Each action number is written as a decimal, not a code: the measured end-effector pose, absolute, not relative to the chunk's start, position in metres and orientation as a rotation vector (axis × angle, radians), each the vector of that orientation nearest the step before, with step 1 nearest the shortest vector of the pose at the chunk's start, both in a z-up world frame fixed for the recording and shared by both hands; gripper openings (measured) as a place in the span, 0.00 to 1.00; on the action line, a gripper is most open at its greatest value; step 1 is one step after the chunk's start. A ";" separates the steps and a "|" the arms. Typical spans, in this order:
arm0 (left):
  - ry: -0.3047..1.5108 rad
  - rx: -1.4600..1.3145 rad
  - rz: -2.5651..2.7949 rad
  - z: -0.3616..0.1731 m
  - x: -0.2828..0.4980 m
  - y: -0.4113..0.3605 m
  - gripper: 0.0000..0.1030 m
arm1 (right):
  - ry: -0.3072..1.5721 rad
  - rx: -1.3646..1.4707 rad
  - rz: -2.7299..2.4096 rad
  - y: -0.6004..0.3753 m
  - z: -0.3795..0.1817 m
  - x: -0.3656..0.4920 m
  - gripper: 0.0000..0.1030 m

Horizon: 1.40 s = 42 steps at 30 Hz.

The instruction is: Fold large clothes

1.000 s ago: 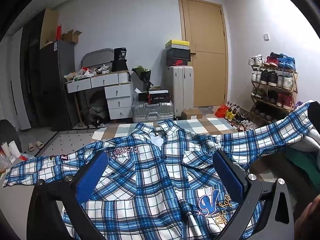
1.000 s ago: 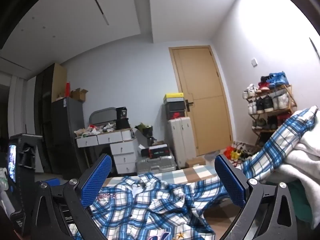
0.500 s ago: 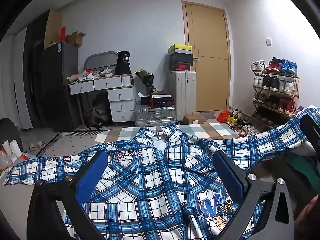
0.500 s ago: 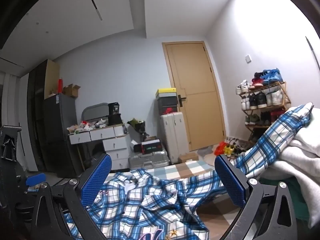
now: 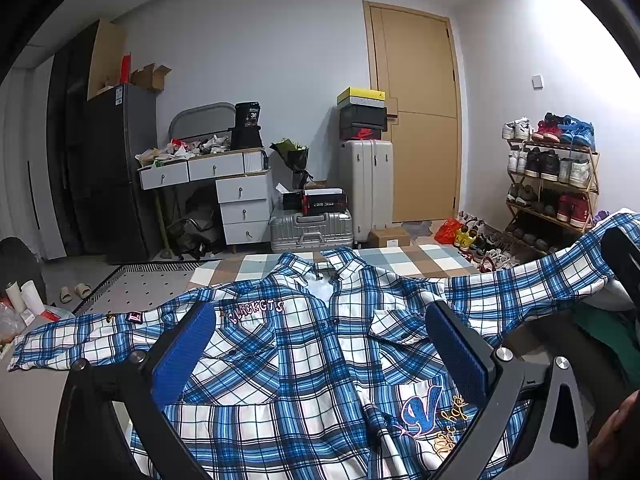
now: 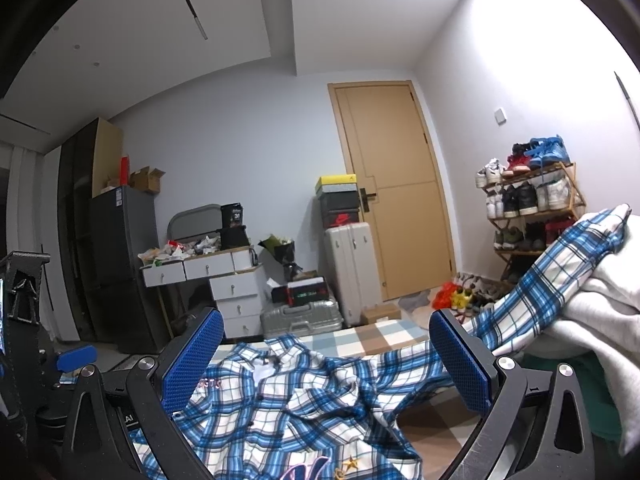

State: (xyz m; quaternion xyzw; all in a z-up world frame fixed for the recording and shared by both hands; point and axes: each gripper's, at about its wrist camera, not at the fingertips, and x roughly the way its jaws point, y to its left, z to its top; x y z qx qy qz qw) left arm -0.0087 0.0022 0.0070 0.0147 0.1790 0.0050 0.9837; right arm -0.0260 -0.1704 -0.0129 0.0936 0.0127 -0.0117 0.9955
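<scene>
A blue and white plaid shirt (image 5: 304,344) lies spread front-up on the work surface, collar away from me, with "BLACKCTS" lettering on one chest and a blue embroidered "V" near the hem. Its left sleeve (image 5: 72,340) stretches flat to the left; its right sleeve (image 5: 560,276) rises over a pile of clothes. My left gripper (image 5: 320,356) hovers open above the shirt's lower front, nothing between its blue pads. My right gripper (image 6: 324,360) is also open, raised over the shirt (image 6: 304,404) and tilted toward the room. The left gripper's body (image 6: 24,320) shows at the left edge of the right wrist view.
A heap of white and grey clothes (image 6: 592,304) sits at the right under the sleeve, with green fabric (image 5: 608,340) below. Beyond the surface stand drawers (image 5: 240,200), suitcases (image 5: 366,188), a shoe rack (image 5: 552,184), a door (image 5: 420,120) and a dark cabinet (image 5: 108,168).
The left gripper has lifted and tipped up a little, so the shirt sits lower in its view. The right gripper has drifted left. Both stay open; the shirt has not moved.
</scene>
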 end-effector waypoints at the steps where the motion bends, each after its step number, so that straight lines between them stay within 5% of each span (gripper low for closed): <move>1: 0.359 0.029 0.010 0.007 -0.009 0.002 0.99 | 0.025 0.187 -0.021 -0.170 -0.013 -0.026 1.00; 42: 0.362 0.026 0.025 0.008 -0.008 0.004 0.99 | 0.063 0.163 -0.021 -0.166 -0.021 -0.018 1.00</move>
